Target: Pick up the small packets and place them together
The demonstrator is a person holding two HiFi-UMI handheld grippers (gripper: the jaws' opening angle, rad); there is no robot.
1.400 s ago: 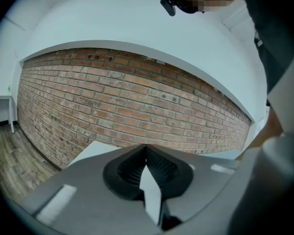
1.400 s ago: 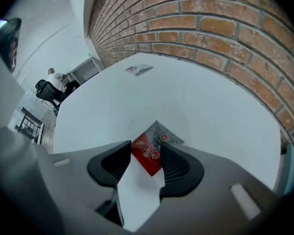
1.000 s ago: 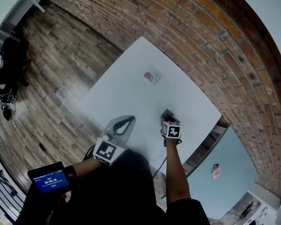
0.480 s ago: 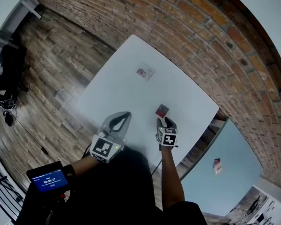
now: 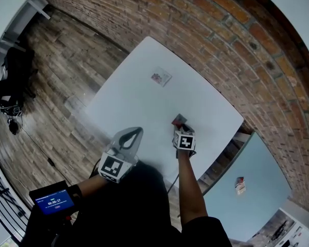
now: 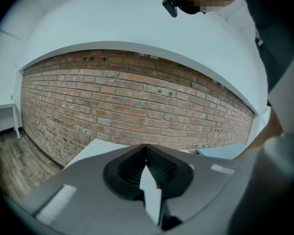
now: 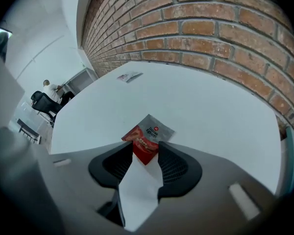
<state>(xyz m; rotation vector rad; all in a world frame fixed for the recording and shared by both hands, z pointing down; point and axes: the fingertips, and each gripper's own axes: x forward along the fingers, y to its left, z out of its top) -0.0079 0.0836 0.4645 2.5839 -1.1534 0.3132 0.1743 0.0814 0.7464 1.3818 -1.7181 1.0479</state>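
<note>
right claw [image 7: 146, 150] is being closed on corner of red packet [image 7: 148, 138], flat on bench [image 7: 210, 106] at 12 o'clock | left claw [image 6: 146, 154] pressed together, empty | deeper bite advised; second packet [image 5: 160, 77] at 11 o'clock

A small red and silver packet [image 7: 148, 137] lies flat on a white table [image 5: 129, 107], near the table's right edge. It is turned like a diamond: the silver end with a small red logo points away, and the red corner points back between the two jaws of the right gripper [image 7: 146, 150], which are closing around it. A second, pale packet [image 5: 160, 77] with a dark pinkish print lies flat well apart from the first, toward the far side of the table; its print is too small to read.
</note>
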